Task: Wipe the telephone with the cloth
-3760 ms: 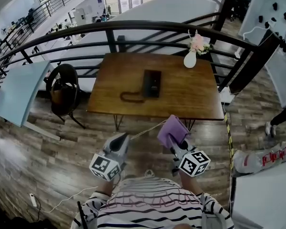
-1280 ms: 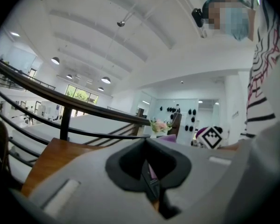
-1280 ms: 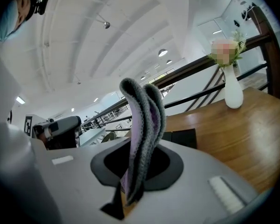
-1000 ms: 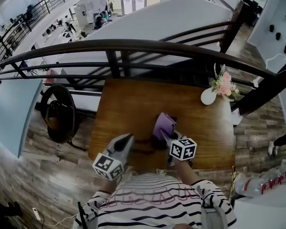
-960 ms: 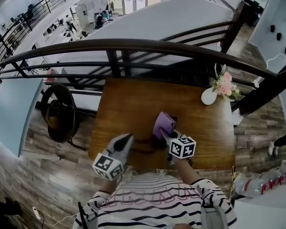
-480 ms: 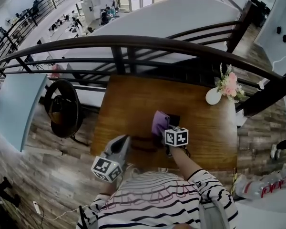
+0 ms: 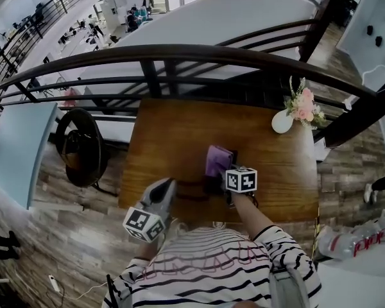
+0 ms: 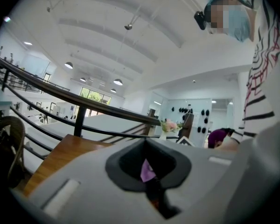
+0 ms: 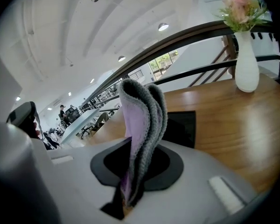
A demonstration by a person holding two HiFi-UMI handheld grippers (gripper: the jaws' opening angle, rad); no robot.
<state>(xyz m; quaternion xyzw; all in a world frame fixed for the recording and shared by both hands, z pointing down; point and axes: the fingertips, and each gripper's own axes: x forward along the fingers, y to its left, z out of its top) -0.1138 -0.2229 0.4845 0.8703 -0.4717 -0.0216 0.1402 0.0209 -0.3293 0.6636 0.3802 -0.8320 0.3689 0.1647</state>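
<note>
Cloth point(image 9: 141, 120), fuzzy purple folds, pinched in right gripper point(image 7: 223, 174) over black telephone point(image 9: 183, 128); left gripper point(image 7: 166, 185) closed.

Nipped in the right claw point(image 9: 130, 190), the cloth point(image 9: 140, 120) is soft and nubbly. Beyond it, the table point(image 9: 233, 120) is glossy varnished wood; the phone point(image 9: 183, 127) is matt black, probably plastic.

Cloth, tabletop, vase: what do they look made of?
Cloth: soft textile, maybe microfibre; lilac face, grey nubby edge, limp folds.
Tabletop: wood or veneer, semi-gloss; grain streaks and reflections.
Vase: probably glazed ceramic; white, smooth, soft sheen.
</note>
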